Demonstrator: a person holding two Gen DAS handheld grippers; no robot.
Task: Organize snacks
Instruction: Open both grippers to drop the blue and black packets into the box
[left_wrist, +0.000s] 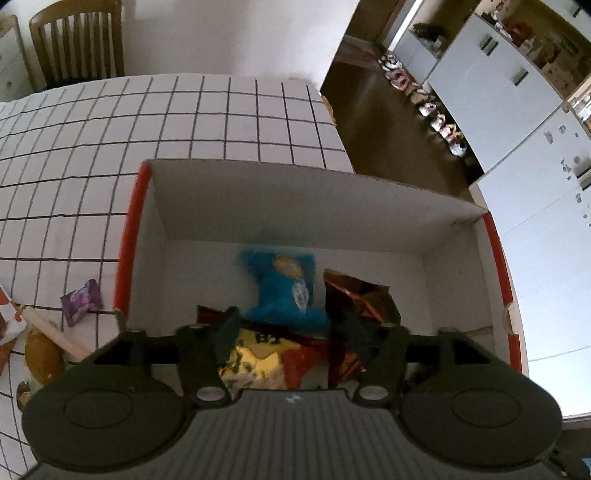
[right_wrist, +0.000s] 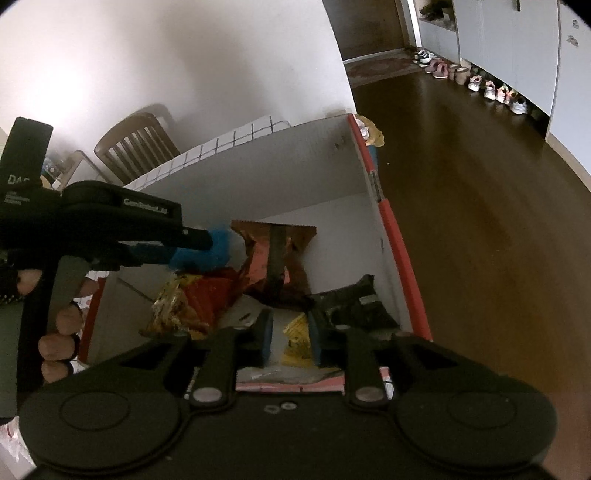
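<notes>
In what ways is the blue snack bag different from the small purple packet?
The blue snack bag lies inside the white cardboard box, while the small purple packet lies outside it on the checked tablecloth. The blue snack bag looks clearly bigger than the purple packet. The blue bag touches other snack bags; the purple packet lies apart from them. Both are sealed snack wrappers, and no claw holds either.

A wooden chair (left_wrist: 77, 40) stands at the checked tablecloth's (left_wrist: 184, 122) far edge; shoes (right_wrist: 480, 83) line the dark floor (right_wrist: 480, 203) beside white cabinets (left_wrist: 498, 92).

Dark floor (right_wrist: 461, 221) (white wall (right_wrist: 184, 55))
</notes>
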